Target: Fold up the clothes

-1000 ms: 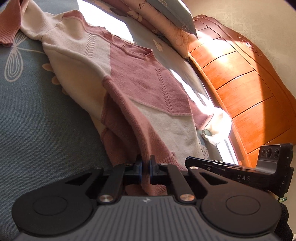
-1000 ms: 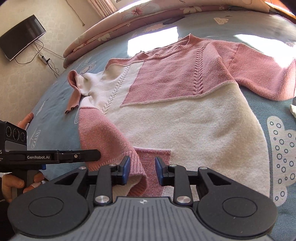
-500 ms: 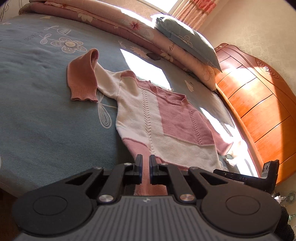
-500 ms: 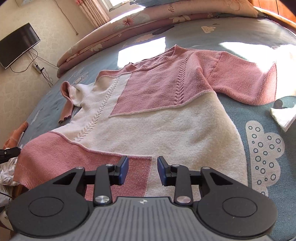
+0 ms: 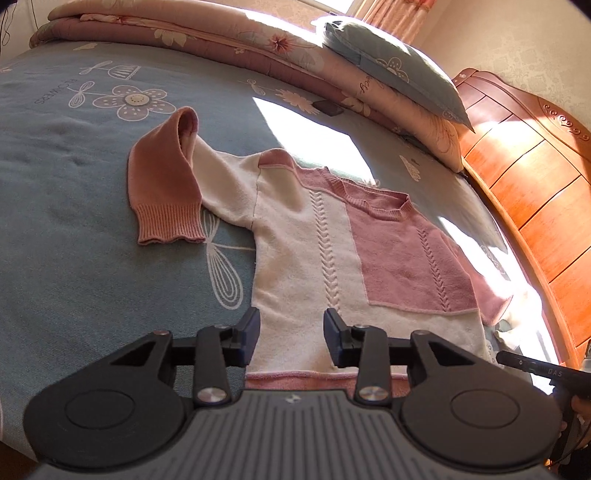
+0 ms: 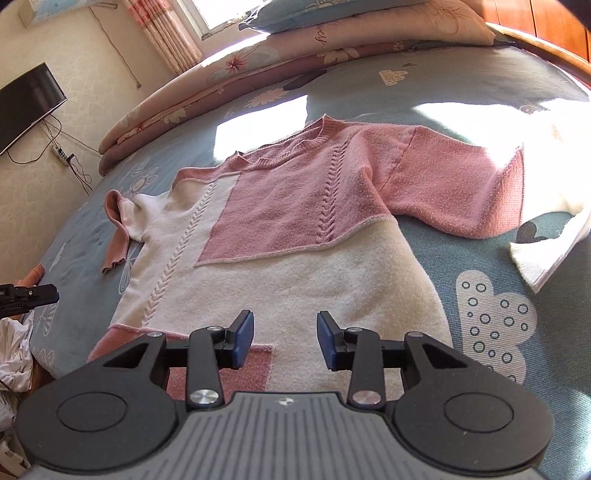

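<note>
A pink and cream knitted sweater (image 5: 306, 266) lies spread front-up on the blue bedspread (image 5: 74, 258). Its left sleeve (image 5: 166, 192) is bent back on itself, pink cuff toward me. In the right wrist view the sweater (image 6: 295, 240) fills the middle and its right sleeve (image 6: 454, 188) stretches to the right. My left gripper (image 5: 291, 334) hovers over the cream lower body near the hem; its jaws are opening with nothing between them. My right gripper (image 6: 285, 338) hangs above the hem, jaws opening and empty.
A folded quilt (image 5: 192, 33) and a pillow (image 5: 391, 66) line the far side of the bed. A wooden headboard (image 5: 535, 177) stands at the right. A white garment (image 6: 546, 254) lies beside the right sleeve. A wall television (image 6: 26, 103) hangs at the left.
The left gripper let go of the sweater's hem, opened, and rose back. The folded-up lower part now lies flat. The right gripper opened wider and drew back a little.
</note>
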`<state>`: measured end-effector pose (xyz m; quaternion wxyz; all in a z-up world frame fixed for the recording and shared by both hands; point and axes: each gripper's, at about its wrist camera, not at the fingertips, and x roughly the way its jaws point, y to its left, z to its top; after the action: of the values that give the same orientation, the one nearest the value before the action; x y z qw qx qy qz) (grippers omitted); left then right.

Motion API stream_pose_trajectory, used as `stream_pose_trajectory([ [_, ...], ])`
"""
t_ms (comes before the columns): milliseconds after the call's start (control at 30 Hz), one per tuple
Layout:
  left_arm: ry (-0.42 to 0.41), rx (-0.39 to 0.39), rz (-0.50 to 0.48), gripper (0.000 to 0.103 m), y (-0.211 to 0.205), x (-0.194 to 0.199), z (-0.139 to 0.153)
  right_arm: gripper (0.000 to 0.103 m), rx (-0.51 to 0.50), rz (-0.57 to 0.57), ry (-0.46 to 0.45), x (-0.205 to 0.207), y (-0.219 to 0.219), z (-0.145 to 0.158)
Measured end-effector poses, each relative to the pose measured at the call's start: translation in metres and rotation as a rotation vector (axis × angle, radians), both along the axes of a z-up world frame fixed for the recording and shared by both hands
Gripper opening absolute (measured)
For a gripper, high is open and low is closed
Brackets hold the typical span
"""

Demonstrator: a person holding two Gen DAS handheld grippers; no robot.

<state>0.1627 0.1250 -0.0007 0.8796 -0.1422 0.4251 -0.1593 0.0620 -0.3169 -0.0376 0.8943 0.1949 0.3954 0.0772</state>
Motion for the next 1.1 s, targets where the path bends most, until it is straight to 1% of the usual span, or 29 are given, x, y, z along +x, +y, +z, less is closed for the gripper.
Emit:
stream_pose_trajectory([
  [33,0.009,0.007,-0.008,0.051,-0.006,0.014,-0.008,0.043,0.006,-0.021,-0.008,0.002,-0.010,0.002],
  [100,0.022,0.011,0.006,0.051,-0.012,0.033,-0.021,0.045,0.032,-0.060,-0.015,0.005,-0.030,0.005],
  [133,0.030,0.015,-0.002,0.051,-0.016,0.043,-0.027,0.045,0.067,-0.086,-0.013,0.007,-0.043,0.004],
  [233,0.055,0.008,0.018,0.053,-0.021,0.064,-0.046,0.045,0.191,-0.157,-0.002,0.016,-0.083,-0.005],
  [333,0.094,-0.011,0.023,0.057,-0.024,0.080,-0.060,0.047,0.344,-0.203,0.028,0.032,-0.116,-0.027],
  [400,0.111,-0.004,0.031,0.058,-0.026,0.086,-0.068,0.047,0.411,-0.229,0.038,0.046,-0.129,-0.044],
  [467,0.131,0.001,0.036,0.059,-0.028,0.093,-0.076,0.048,0.460,-0.239,0.055,0.061,-0.132,-0.059],
  [533,0.128,-0.006,0.043,0.060,-0.030,0.097,-0.080,0.048,0.495,-0.256,0.072,0.076,-0.133,-0.073],
  [600,0.119,-0.023,0.052,0.064,-0.029,0.101,-0.080,0.048,0.498,-0.287,0.093,0.089,-0.132,-0.084],
  [700,0.111,-0.041,0.071,0.065,-0.029,0.109,-0.081,0.048,0.528,-0.340,0.060,0.105,-0.130,-0.092],
  [800,0.090,-0.043,0.075,0.064,-0.033,0.115,-0.081,0.047,0.509,-0.378,0.011,0.115,-0.129,-0.092],
  [833,0.084,-0.038,0.069,0.062,-0.034,0.117,-0.081,0.042,0.484,-0.381,-0.004,0.117,-0.128,-0.092],
  [867,0.070,-0.021,0.066,0.054,-0.037,0.119,-0.081,0.027,0.443,-0.381,-0.012,0.120,-0.126,-0.091],
  [900,0.062,-0.006,0.059,0.042,-0.040,0.120,-0.081,0.019,0.418,-0.377,-0.015,0.123,-0.125,-0.090],
  [933,0.063,0.016,0.047,0.017,-0.042,0.123,-0.081,0.015,0.392,-0.372,-0.017,0.125,-0.124,-0.090],
  [967,0.055,0.030,0.048,0.010,-0.043,0.124,-0.081,0.015,0.366,-0.368,-0.021,0.127,-0.123,-0.088],
  [1033,0.041,0.057,0.051,0.005,-0.044,0.127,-0.080,0.014,0.311,-0.369,-0.036,0.129,-0.124,-0.081],
  [1100,0.024,0.050,0.058,0.004,-0.041,0.129,-0.076,0.013,0.226,-0.391,-0.071,0.132,-0.129,-0.069],
])
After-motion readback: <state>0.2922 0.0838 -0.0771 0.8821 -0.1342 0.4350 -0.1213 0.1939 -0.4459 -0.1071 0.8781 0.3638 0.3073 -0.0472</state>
